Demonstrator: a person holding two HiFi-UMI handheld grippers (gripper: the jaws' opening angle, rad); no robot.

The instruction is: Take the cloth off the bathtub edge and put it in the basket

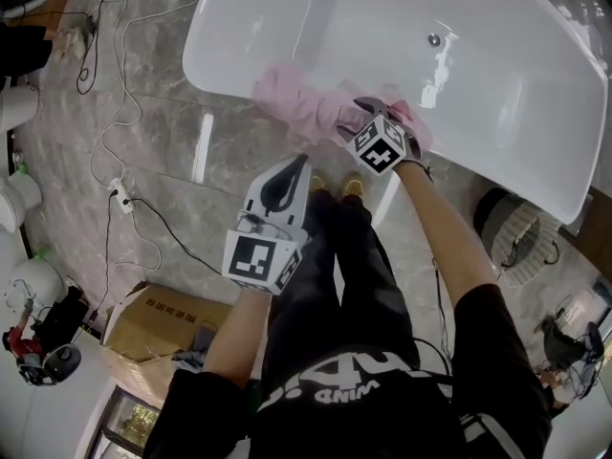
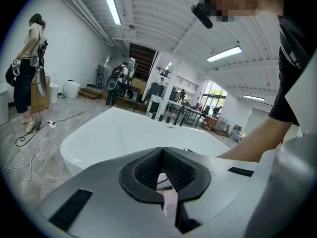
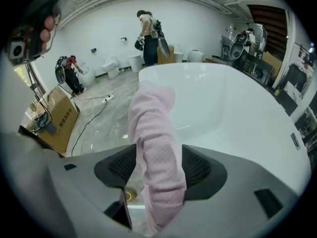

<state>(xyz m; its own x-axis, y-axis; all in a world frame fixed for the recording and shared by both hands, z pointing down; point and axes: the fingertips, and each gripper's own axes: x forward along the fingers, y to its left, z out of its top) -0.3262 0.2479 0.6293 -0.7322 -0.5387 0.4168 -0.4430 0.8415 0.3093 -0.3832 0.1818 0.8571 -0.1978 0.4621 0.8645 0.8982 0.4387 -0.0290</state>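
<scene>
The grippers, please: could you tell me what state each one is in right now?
Left gripper: closed, empty.
Right gripper: closed on the pink cloth.

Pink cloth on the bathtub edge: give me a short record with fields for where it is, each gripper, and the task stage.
cloth: pink, bunched over the near rim of the white bathtub
right gripper: jaws closed on the cloth
left gripper: jaws together, nothing held, short of the tub
task stage: cloth gripped, still lying on the rim
</scene>
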